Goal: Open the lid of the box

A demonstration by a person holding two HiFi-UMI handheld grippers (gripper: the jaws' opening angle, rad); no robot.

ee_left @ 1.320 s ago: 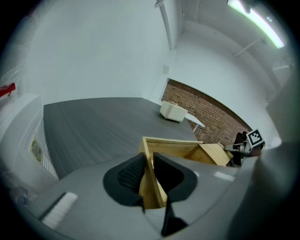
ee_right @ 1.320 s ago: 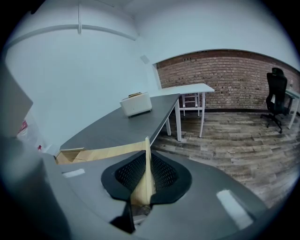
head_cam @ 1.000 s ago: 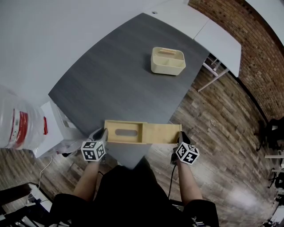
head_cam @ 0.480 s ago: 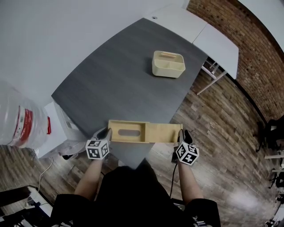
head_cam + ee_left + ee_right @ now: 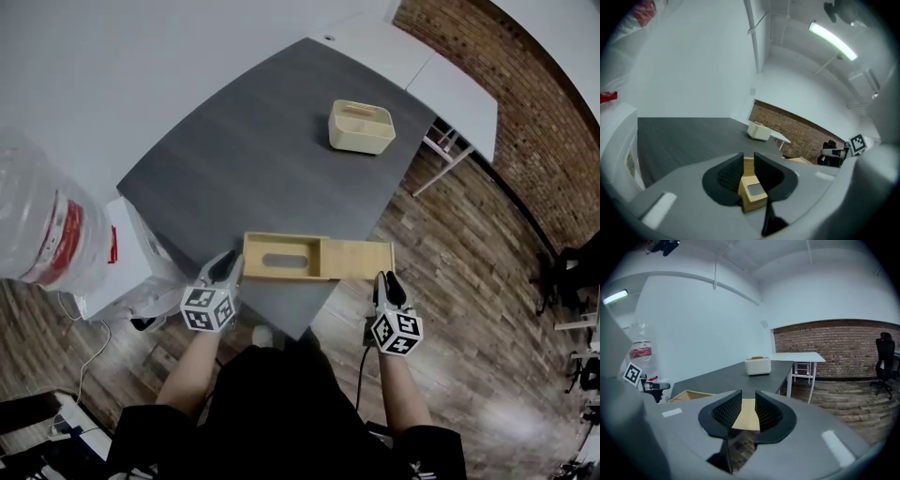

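**Head view.** The box [image 5: 281, 256] lies along the near edge of the counter [image 5: 253, 150], slotted top to the left. The lid [image 5: 361, 260] is drawn out to the right, its end past the counter's edge and over the wood floor [image 5: 450, 281]. Your left gripper [image 5: 228, 267] is at the box's left end. Your right gripper [image 5: 386, 281] sits just near of the lid's right end. A cream bin [image 5: 362, 127] stands far off on the counter.

**Left gripper view.** The left gripper [image 5: 749, 168] has its jaws narrow and clamped on the box [image 5: 751, 192]. Wood fills the gap between the pads.

**Right gripper view.** The right gripper [image 5: 748, 411] has its jaws moderately apart; they have just been closing. The lid [image 5: 747, 417] shows in the gap between them, but the pads do not appear to press on it. The box [image 5: 689, 396] sits to the left.
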